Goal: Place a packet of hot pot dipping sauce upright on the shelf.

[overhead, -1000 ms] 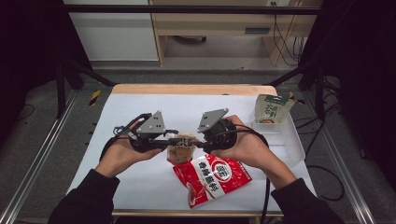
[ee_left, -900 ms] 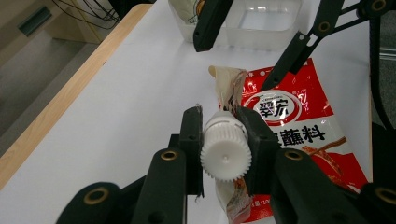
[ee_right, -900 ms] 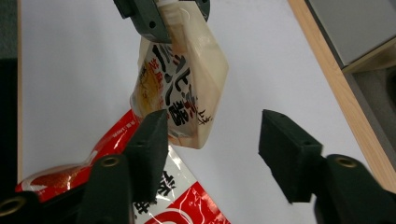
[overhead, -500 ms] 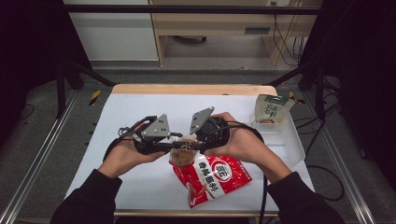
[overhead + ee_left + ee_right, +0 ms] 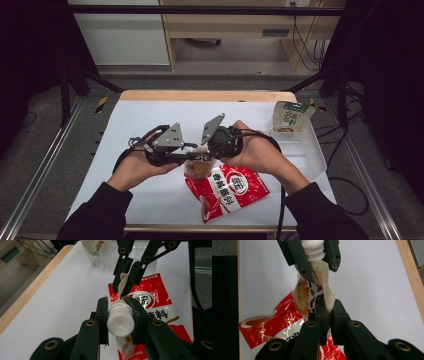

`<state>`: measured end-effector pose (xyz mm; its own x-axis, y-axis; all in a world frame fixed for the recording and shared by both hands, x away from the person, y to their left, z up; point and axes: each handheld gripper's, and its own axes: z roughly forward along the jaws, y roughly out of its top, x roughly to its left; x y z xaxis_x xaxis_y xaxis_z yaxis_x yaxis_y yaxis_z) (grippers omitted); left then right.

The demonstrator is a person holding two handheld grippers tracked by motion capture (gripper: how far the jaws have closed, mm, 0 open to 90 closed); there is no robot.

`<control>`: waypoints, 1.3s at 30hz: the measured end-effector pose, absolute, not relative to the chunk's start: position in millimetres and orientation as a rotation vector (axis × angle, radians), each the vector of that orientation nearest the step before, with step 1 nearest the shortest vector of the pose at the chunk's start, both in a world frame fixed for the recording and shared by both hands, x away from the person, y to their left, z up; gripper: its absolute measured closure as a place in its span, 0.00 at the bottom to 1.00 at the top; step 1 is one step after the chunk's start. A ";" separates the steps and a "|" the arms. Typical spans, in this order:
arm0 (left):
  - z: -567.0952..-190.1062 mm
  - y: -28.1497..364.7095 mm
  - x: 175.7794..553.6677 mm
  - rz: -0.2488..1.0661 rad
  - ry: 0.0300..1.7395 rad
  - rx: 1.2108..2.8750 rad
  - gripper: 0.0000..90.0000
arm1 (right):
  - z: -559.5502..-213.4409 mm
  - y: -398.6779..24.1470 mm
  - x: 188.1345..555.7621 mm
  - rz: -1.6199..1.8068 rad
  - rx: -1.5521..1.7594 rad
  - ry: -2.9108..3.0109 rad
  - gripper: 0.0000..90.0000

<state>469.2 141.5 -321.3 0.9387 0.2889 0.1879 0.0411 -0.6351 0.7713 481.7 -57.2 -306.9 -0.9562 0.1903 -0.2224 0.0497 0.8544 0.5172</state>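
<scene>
Left gripper (image 5: 119,305) is clamped on the white ribbed cap (image 5: 120,321) of a small spouted pouch (image 5: 198,167), one jaw on each side of it. Right gripper (image 5: 327,311) faces it from the other side and its jaws have just been closing: they now pinch the cream-coloured edge of that same pouch, just below the spout. So the pouch hangs between the two tools, held up off the table, a bit toward the near side of the middle.

Right under it lies a red foil bag (image 5: 227,187) with white lettering, flat on the white table (image 5: 125,120). The pouch's lower end looks like it's touching or just above the bag's top corner; I can't tell which.

Room to move: plenty of bare white surface to the left and toward the far wooden edge (image 5: 205,95). The near edge is close behind the red bag. On the right there's a clear plastic tray (image 5: 310,150) with a green and white carton (image 5: 290,117) standing in its far end, near the right hand (image 5: 260,152). Dark frame posts stand past both far corners, well clear of the grippers.
</scene>
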 end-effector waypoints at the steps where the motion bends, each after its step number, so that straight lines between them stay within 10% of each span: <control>1: -321.6 142.0 469.5 0.367 0.245 2.228 0.81 | -305.3 -57.0 481.7 0.750 0.195 2.769 0.97; 13: -321.0 149.9 471.1 0.384 0.353 2.118 0.35 | -274.8 -75.2 490.1 0.668 0.204 2.719 0.98; 39: -388.1 203.7 448.5 0.443 0.549 2.134 0.12 | -237.6 -164.4 508.8 0.719 0.426 2.581 0.98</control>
